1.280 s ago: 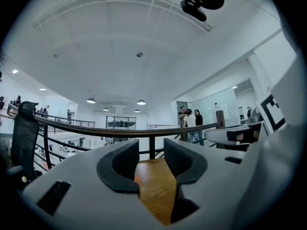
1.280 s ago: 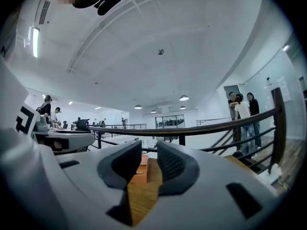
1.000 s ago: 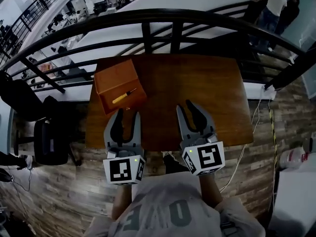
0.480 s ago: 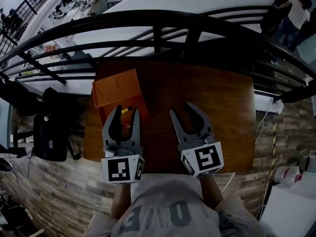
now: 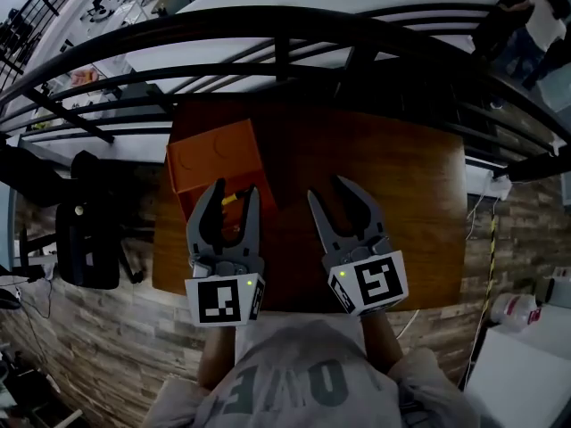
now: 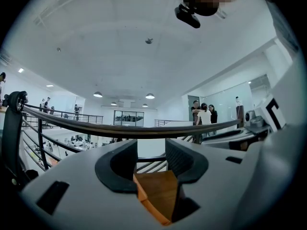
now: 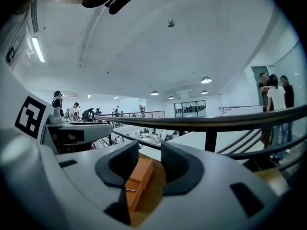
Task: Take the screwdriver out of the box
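Screwdriver (image 5: 229,200) now shows between left gripper's (image 5: 235,189) spread jaws; spread right gripper (image 5: 329,191) advanced too.

- A brown wooden table (image 5: 384,176) is seen just in front of a black metal railing (image 5: 294,29).
- A dark office chair (image 5: 85,239) is set on the wood-plank floor (image 5: 89,355), to the left of the table.
- A white container (image 5: 510,308) is seen on the floor at the right.
- A small group of people (image 6: 204,115) is seen standing beyond the railing, under round ceiling lamps (image 6: 98,94) that are lit.
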